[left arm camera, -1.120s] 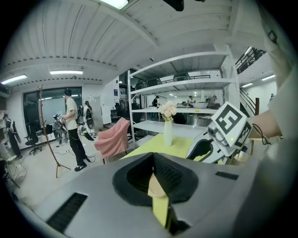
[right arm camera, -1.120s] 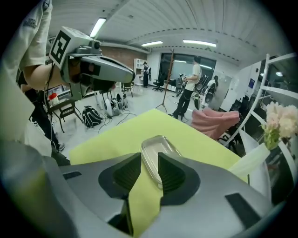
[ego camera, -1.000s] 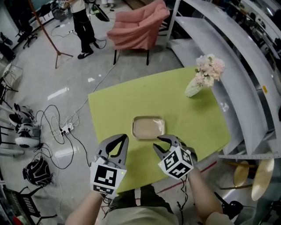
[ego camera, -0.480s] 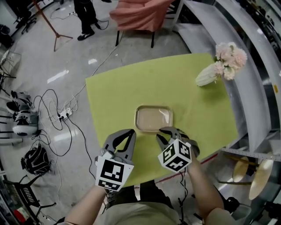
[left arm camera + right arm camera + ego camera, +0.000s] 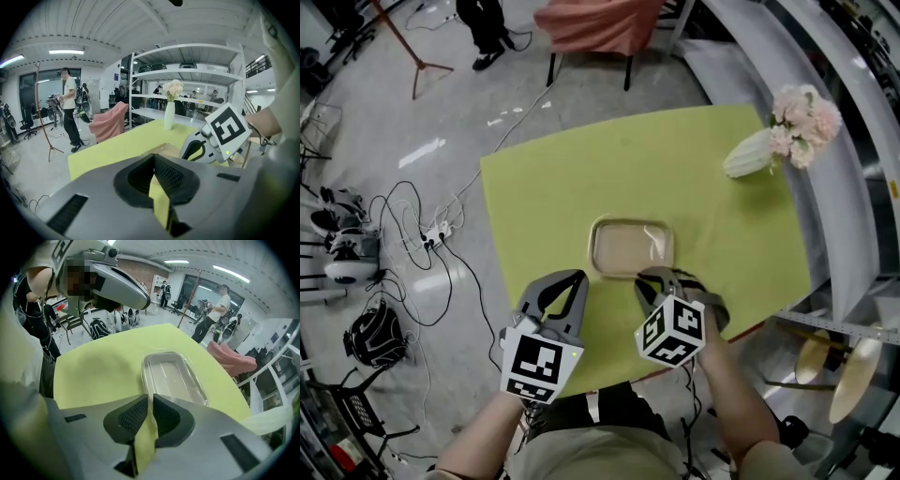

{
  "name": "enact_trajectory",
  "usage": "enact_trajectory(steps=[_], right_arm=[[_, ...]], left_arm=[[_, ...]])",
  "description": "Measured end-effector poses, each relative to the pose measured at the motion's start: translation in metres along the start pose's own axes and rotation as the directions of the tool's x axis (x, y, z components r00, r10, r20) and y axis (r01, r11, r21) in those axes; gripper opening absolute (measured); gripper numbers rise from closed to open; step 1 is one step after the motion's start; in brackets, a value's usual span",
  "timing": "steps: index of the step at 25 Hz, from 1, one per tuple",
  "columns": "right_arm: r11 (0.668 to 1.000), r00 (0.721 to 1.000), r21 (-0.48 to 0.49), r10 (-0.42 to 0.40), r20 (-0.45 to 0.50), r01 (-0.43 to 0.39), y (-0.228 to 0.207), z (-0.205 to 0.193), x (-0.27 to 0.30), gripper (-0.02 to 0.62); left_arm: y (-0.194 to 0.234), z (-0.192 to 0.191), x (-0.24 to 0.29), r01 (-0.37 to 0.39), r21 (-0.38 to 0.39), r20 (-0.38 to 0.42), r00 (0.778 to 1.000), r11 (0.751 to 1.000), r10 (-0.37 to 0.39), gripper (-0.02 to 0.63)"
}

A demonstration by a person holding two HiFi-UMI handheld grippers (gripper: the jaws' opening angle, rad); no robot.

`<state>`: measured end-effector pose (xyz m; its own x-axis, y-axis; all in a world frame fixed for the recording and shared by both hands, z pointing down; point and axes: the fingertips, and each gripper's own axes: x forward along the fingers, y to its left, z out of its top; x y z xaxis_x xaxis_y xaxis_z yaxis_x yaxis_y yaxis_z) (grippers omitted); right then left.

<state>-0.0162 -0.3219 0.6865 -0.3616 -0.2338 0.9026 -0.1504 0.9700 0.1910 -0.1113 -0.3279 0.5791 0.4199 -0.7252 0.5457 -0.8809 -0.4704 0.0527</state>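
Observation:
A shallow clear tray (image 5: 630,248) lies empty in the middle of a lime-green table (image 5: 553,178); the right gripper view has it just ahead (image 5: 173,378). My right gripper (image 5: 645,278) is shut, its tips at the tray's near edge with nothing between them (image 5: 150,400). Left of it, my left gripper (image 5: 578,278) hovers over bare green tabletop near the tray's near-left corner, also shut and empty (image 5: 153,160). The right gripper's marker cube (image 5: 228,131) shows in the left gripper view. A white vase of pink flowers (image 5: 769,150) stands at the table's far right.
A pink chair (image 5: 600,19) stands beyond the table, with a person (image 5: 492,23) to its left. White shelving (image 5: 797,56) runs along the right. Cables and a power strip (image 5: 427,258) and a black bag (image 5: 375,342) lie on the floor at left.
Both grippers have moved forward over the table toward the tray, and the right one's tips now reach its near edge. Both stay shut.

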Motion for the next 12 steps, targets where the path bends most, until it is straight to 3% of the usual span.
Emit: enact_trajectory(steps=[12], right_arm=[[0.996,0.999,0.084,-0.027,0.041,0.024,-0.008,0.005,-0.023,0.020]], left_arm=[[-0.001,0.006,-0.009,-0.002,0.016,0.010,1.000,1.000,0.001,0.006]])
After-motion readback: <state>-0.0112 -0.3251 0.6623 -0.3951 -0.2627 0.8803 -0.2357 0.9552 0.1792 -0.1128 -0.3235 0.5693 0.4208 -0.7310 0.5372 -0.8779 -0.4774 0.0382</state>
